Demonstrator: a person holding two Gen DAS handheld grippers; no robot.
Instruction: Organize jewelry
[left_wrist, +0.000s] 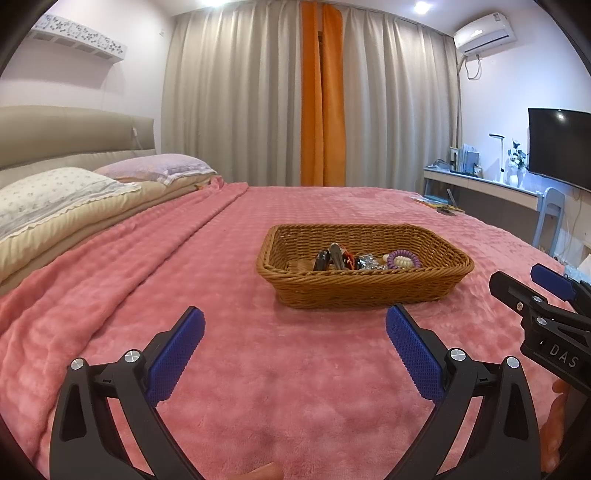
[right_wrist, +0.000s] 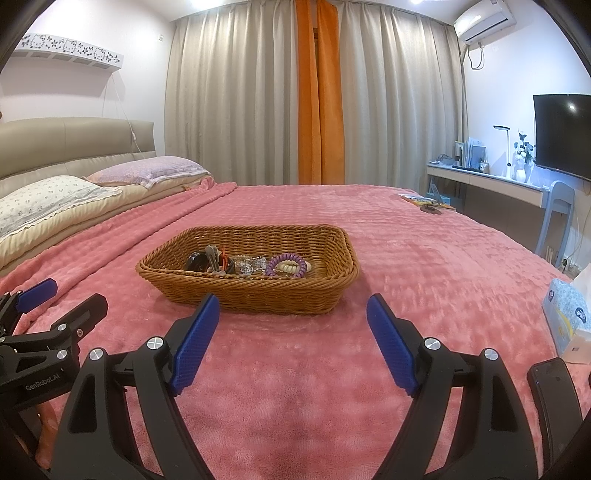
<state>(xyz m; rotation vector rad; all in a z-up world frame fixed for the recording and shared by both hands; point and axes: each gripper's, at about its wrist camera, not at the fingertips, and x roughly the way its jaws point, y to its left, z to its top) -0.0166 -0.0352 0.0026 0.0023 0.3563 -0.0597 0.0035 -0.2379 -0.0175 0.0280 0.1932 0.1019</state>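
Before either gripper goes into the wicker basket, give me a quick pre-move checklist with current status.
1. Left gripper open and empty: ok.
2. Right gripper open and empty: ok.
3. Wicker basket sits flat on the pink blanket, ahead of both grippers: ok.
4. Path to the basket free of obstacles: ok; bare blanket lies between.
5. Purple coil hair tie exposed on top of the pile: ok.
6. Items untangled from one another: cannot tell; they lie heaped together.
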